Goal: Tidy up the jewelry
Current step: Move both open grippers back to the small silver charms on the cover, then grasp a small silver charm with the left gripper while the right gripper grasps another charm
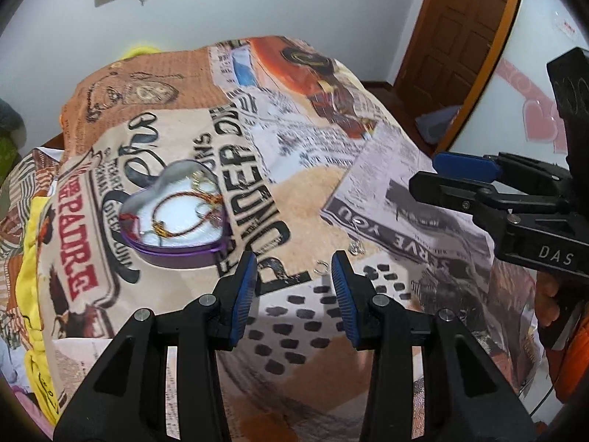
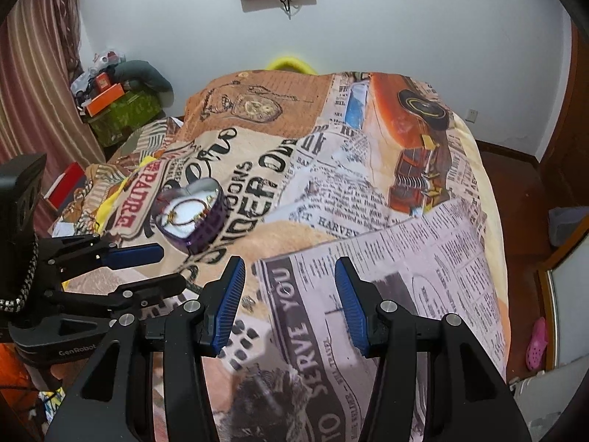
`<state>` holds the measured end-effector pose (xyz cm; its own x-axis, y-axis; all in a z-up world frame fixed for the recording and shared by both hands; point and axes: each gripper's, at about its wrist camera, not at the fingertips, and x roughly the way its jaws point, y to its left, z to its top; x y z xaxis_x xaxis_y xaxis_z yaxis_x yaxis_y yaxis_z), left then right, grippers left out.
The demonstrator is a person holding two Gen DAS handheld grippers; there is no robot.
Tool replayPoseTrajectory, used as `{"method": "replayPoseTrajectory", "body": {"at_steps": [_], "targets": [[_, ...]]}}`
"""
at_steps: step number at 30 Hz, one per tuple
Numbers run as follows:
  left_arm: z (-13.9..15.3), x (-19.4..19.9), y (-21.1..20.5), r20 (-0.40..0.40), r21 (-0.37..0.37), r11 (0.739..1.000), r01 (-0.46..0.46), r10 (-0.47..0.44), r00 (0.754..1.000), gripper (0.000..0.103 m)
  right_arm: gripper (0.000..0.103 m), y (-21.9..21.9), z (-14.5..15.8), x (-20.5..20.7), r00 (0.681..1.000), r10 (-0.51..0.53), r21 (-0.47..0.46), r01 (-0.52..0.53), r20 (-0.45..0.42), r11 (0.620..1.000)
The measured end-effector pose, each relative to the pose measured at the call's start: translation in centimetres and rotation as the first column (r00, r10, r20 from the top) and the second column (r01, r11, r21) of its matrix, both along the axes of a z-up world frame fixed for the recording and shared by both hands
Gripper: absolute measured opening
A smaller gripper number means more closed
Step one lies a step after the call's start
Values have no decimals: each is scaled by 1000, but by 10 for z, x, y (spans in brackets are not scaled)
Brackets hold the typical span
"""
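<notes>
A purple heart-shaped tin (image 1: 173, 217) lies open on the printed blanket, holding a red-brown cord bracelet (image 1: 184, 213) and thin chains; it also shows in the right wrist view (image 2: 195, 213). A small silver ring (image 1: 321, 266) and a silver earring (image 1: 356, 245) lie loose on the blanket just ahead of my left gripper (image 1: 292, 287), which is open and empty. My right gripper (image 2: 289, 294) is open and empty over the newspaper print. It shows side-on in the left wrist view (image 1: 441, 176). The left gripper shows in the right wrist view (image 2: 162, 269).
The blanket (image 2: 368, 191) covers a bed with folds and a yellow cloth (image 1: 33, 258) at the left. A wooden door (image 1: 460, 37) and mirror stand right; boxes and clutter (image 2: 114, 103) sit at the far left by the curtain.
</notes>
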<state>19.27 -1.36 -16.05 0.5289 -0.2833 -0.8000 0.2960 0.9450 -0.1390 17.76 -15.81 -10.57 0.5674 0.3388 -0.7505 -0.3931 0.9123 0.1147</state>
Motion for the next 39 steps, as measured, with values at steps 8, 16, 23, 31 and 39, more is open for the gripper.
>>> {"method": "replayPoseTrajectory", "body": {"at_steps": [8,16,23,31,39], "targets": [[-17,3,-15,-30,29,999,45,-44,999,41,47,-2,-22,-2,999,15,-10,-15,-42,1000],[-25,7,-25,-39,46,995,85,-83,996,26,47,-3,-31,-2,999,36,3,-36,-41,999],[-30,14,-24,-54,28,996,83,-81,995,15,47,2,-38,-5,996,72,24,-71,-58,997],[-29,14,-16,-49,-15,999,53,-53,997,8,38,12,-44,-3,989,115,43,-111,-97,993],[-27,7,-8,-21,-29,999,29,-29,999,8,22,34,-49,0,976,181,10,-181,-124,983]]}}
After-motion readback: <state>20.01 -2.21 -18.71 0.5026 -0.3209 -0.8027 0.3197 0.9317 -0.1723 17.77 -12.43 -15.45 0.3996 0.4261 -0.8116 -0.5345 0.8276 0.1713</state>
